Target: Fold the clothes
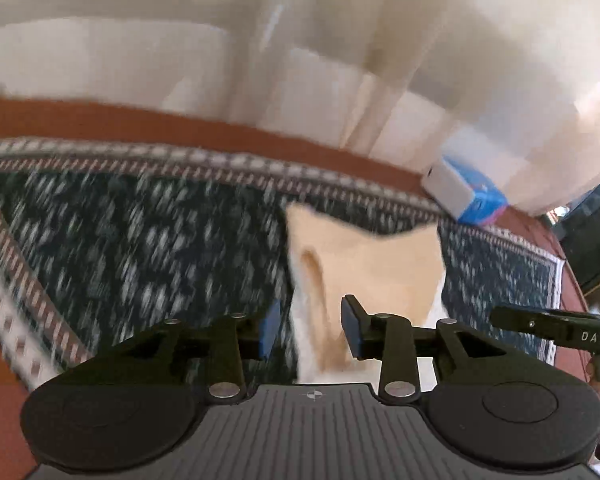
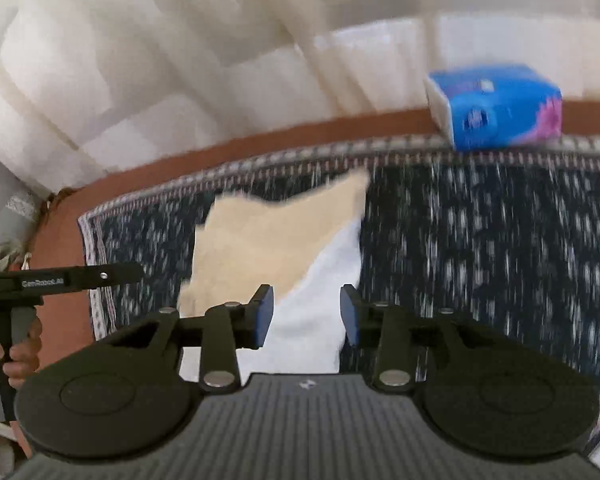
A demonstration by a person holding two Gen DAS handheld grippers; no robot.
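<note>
One garment (image 2: 276,236), cream on top with a white layer beneath, lies partly folded on the patterned cloth (image 2: 500,248) that covers the surface, and it sits just ahead of both our grippers. In the right wrist view the right gripper (image 2: 306,316) has its jaws spread, the white layer showing in the gap between the blue pads (image 2: 262,316) with no pad pressing on it. In the left wrist view the left gripper (image 1: 312,328) likewise has its jaws spread; the garment's cream edge lies between and behind the pads, apparently loose. Both views are smeared by motion, so we cannot say exactly how flat the fold lies.

We judge a fold has been laid and let go. The risk from here is that the cream layer, which looks rumpled at its far corners, springs back or slides off the white one. A pad catching the fabric could drag the fold open. The patterned cloth might also shift with any tug. A blue tissue pack (image 2: 500,108) rests near the far edge, well apart from the garment, by the pale curtain (image 2: 180,60).
</note>
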